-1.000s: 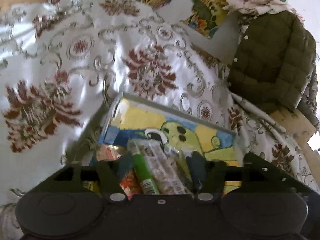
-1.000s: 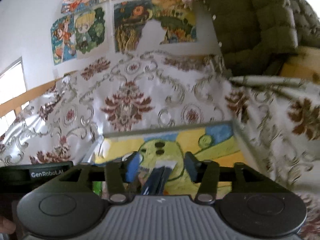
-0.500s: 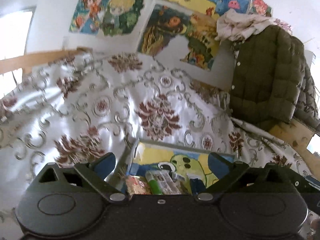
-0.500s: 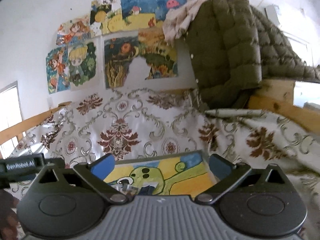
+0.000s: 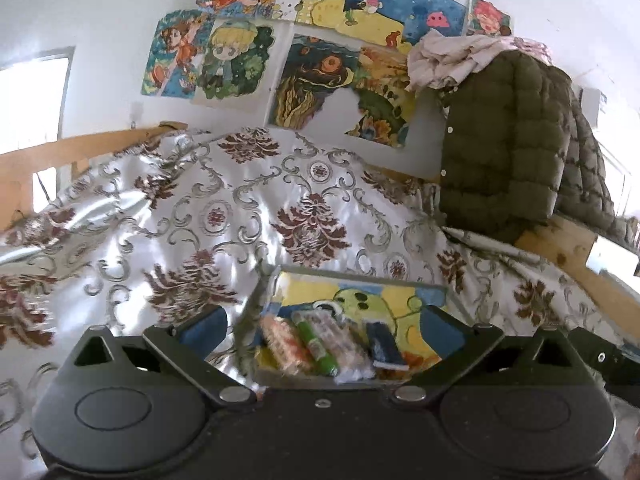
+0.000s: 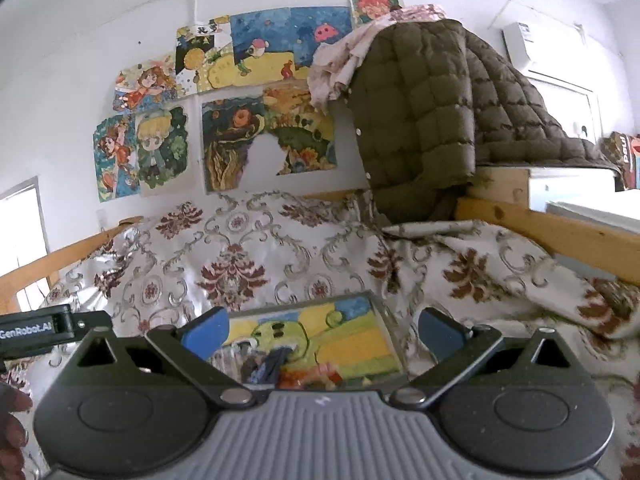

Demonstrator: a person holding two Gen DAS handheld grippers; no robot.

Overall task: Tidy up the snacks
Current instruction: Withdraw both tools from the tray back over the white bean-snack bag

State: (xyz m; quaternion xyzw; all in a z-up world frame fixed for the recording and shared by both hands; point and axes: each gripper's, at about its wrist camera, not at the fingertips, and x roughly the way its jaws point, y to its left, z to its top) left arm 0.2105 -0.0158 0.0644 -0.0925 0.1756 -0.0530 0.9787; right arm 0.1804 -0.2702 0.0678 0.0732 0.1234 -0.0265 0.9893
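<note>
A shallow tray (image 5: 362, 278) with a yellow and green cartoon picture on its floor lies on the patterned bedspread. In its near left part lie snacks side by side: an orange-red packet (image 5: 285, 344), a green stick (image 5: 316, 344), a clear wrapped bar (image 5: 346, 350) and a dark blue packet (image 5: 385, 346). My left gripper (image 5: 322, 330) hangs above and behind them, open and holding nothing. In the right wrist view the same tray (image 6: 384, 320) shows the dark blue packet (image 6: 272, 364) and a red snack (image 6: 316, 376). My right gripper (image 6: 320, 330) is open and holds nothing.
The silky floral bedspread (image 5: 200, 232) covers the bed around the tray. A green quilted jacket (image 6: 432, 120) hangs over a wooden rail (image 6: 552, 232) at the right. Posters (image 5: 308, 60) cover the wall behind. The left gripper's body (image 6: 36, 330) and a hand (image 6: 12, 412) show at left.
Both grippers have opened wide, let go of the snacks and drawn back and up from the tray. The snacks now lie in the tray, farther off and smaller in both views.
</note>
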